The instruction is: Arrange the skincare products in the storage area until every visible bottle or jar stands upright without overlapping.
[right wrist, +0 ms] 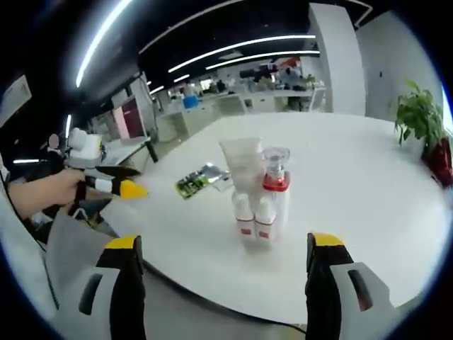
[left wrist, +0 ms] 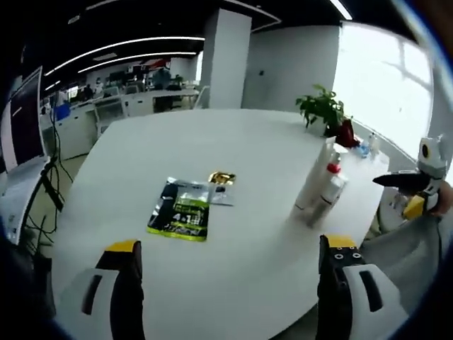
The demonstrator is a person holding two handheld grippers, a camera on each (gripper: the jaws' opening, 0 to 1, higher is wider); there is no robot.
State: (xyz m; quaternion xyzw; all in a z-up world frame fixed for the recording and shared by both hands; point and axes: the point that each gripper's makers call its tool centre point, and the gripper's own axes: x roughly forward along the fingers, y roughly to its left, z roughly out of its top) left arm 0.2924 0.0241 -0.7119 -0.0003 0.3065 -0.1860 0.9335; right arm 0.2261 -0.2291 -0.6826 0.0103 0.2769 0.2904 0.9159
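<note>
The skincare products stand upright in a tight cluster on the white table [right wrist: 368, 212]: a white tube [right wrist: 244, 164], a pump bottle with a red collar [right wrist: 275, 185] and two small white bottles with red bands [right wrist: 244, 217] [right wrist: 265, 221]. My right gripper [right wrist: 225, 242] is open just short of them, holding nothing. In the left gripper view the same cluster [left wrist: 320, 185] stands at the right, well ahead of my open, empty left gripper [left wrist: 231, 244]. The right gripper [left wrist: 414, 190] shows at that view's right edge, and the left gripper [right wrist: 113, 184], held by a hand, at the other view's left.
A green and black sachet [left wrist: 180, 214] lies flat mid-table with a silver packet [left wrist: 220, 194] and a gold packet [left wrist: 221, 177] beside it. A potted plant [left wrist: 322, 108] stands at the far edge. Office desks [left wrist: 134, 99] lie beyond the table.
</note>
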